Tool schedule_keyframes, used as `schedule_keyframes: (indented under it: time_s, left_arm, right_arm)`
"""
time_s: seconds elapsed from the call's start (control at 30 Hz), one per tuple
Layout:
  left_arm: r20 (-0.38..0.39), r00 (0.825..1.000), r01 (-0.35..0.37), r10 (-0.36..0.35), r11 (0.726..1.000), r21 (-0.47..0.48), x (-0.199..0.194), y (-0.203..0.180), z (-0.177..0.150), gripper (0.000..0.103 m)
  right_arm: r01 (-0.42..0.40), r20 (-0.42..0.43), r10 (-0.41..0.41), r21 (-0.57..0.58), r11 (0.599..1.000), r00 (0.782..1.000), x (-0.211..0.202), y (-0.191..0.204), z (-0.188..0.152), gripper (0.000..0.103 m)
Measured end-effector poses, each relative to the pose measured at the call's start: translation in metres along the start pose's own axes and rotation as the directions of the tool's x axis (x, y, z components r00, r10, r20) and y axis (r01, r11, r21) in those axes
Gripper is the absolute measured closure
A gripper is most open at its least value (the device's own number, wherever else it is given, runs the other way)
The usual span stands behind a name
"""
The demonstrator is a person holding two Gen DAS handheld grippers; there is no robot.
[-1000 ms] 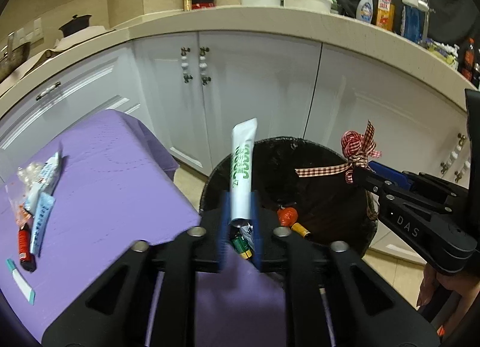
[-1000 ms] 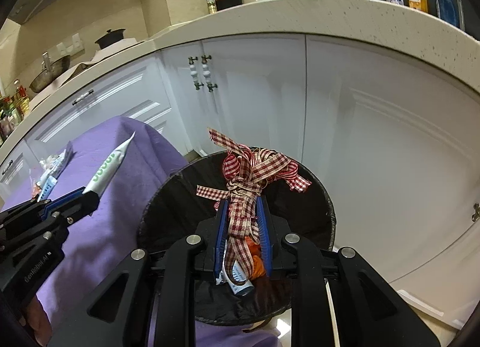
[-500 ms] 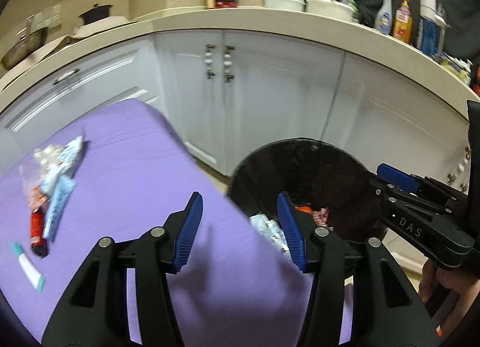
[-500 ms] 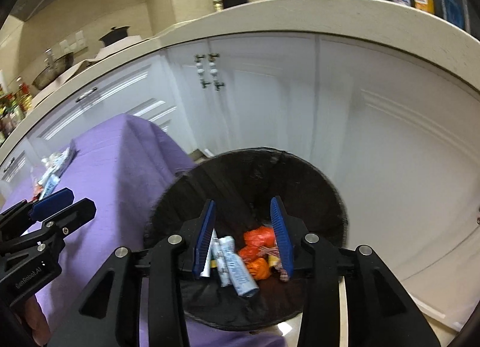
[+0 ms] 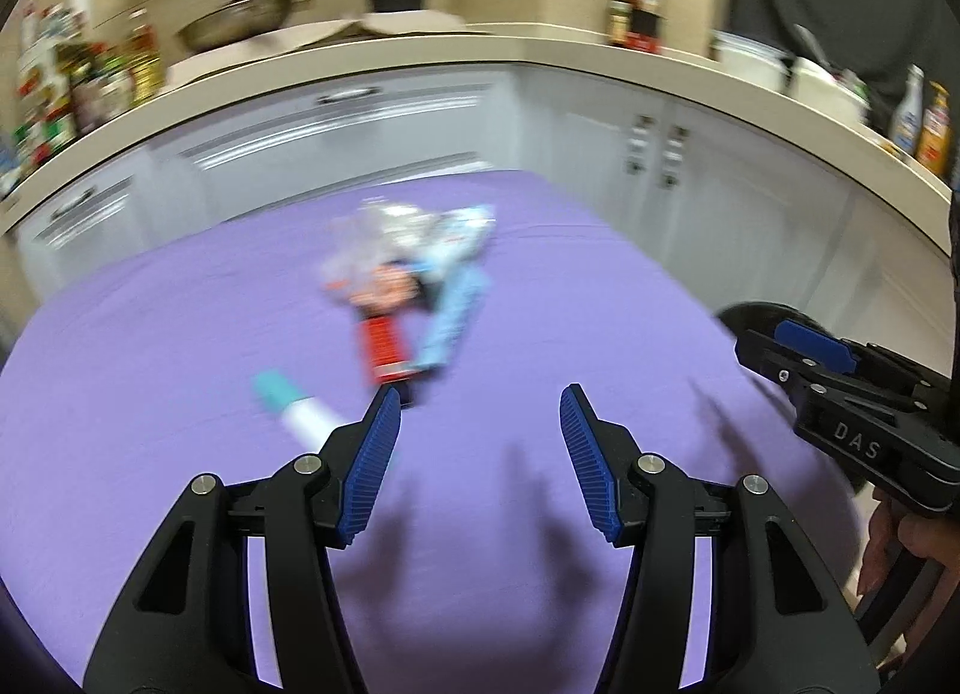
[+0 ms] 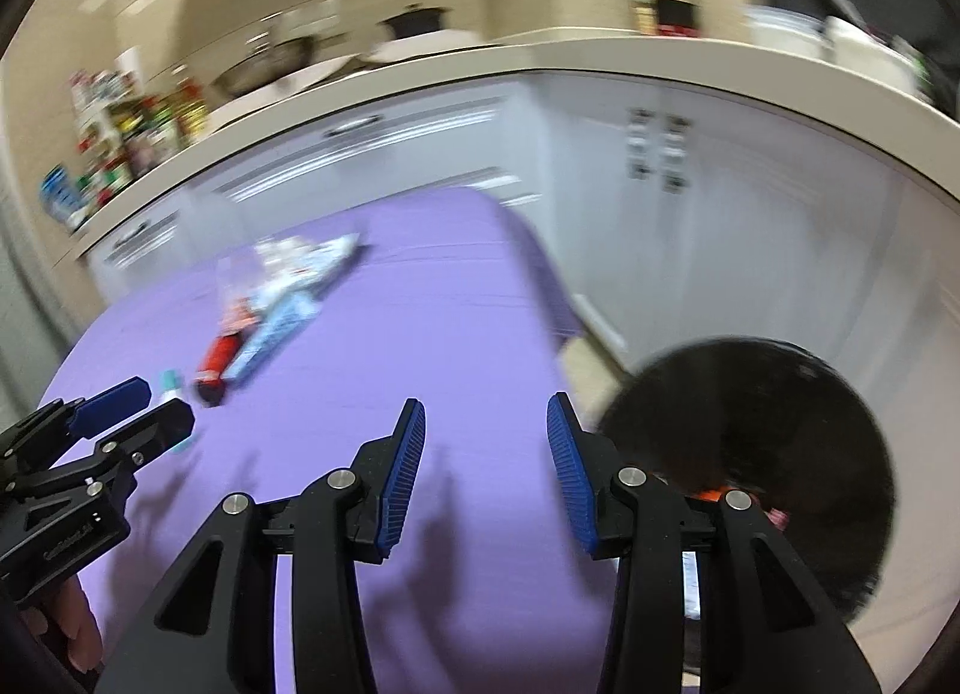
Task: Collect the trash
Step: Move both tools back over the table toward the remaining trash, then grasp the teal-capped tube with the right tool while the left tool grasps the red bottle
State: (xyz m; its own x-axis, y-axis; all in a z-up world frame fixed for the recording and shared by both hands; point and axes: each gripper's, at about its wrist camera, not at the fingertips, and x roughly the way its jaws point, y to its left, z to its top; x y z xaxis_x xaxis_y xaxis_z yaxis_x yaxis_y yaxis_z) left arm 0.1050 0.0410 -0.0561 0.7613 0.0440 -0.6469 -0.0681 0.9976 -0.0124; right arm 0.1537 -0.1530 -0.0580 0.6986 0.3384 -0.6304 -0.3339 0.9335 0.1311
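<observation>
Left wrist view: the left tool (image 5: pixel 480 412) fills the lower half of the frame, its blue pads spread and still widening, with nothing between them. It hangs over the purple-covered counter (image 5: pixel 180 334). In the centre of the frame lies the remaining trash, blurred by motion: a crumpled clear wrapper (image 5: pixel 372 238) furthest away, a red tube (image 5: pixel 384 346) just beside a pale blue packet (image 5: pixel 450 322), and a teal-capped white tube (image 5: pixel 294 406) at lower left of the pile, partly hidden behind the left pad. At the right edge the right tool (image 5: pixel 804 346) enters the frame, gripped by a hand (image 5: pixel 900 538).

Right wrist view: the right tool (image 6: pixel 486 424) occupies the lower centre, its pads likewise apart and opening, holding nothing. The black trash bin (image 6: pixel 780 394) stands at lower right, off the edge of the counter (image 6: pixel 420 334), with orange scraps (image 6: pixel 714 493) visible inside behind the right finger. The trash pile sits in the left centre of the frame: red tube (image 6: pixel 219 358), pale blue packet (image 6: pixel 276 334), clear wrapper (image 6: pixel 282 262). The left tool (image 6: pixel 138 412) appears at lower left, near the teal-capped white tube (image 6: pixel 170 380).
</observation>
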Motion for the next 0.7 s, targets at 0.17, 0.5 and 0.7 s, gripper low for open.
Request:
schedule_keyframes:
  time_s: [0.17, 0.5, 0.7]
  left_arm:
    - [-0.008, 0.997, -0.082, 0.081, 0.995, -0.065, -0.012, 0.051, -0.009, 0.049]
    - [-0.034, 0.978, -0.209, 0.206, 0.961, -0.181, -0.032, 0.135, -0.03, 0.049]
    - [-0.061, 0.966, -0.259, 0.252, 0.937, -0.234, -0.038, 0.172, -0.043, 0.049]
  right_arm:
    - [-0.094, -0.032, 0.091, -0.1, 0.991, 0.995, 0.015, 0.06, 0.005, 0.06]
    - [-0.217, -0.125, 0.192, -0.237, 0.947, 0.973, 0.041, 0.143, 0.004, 0.06]
    - [-0.247, -0.182, 0.202, -0.271, 0.93, 0.962, 0.057, 0.167, -0.001, 0.06]
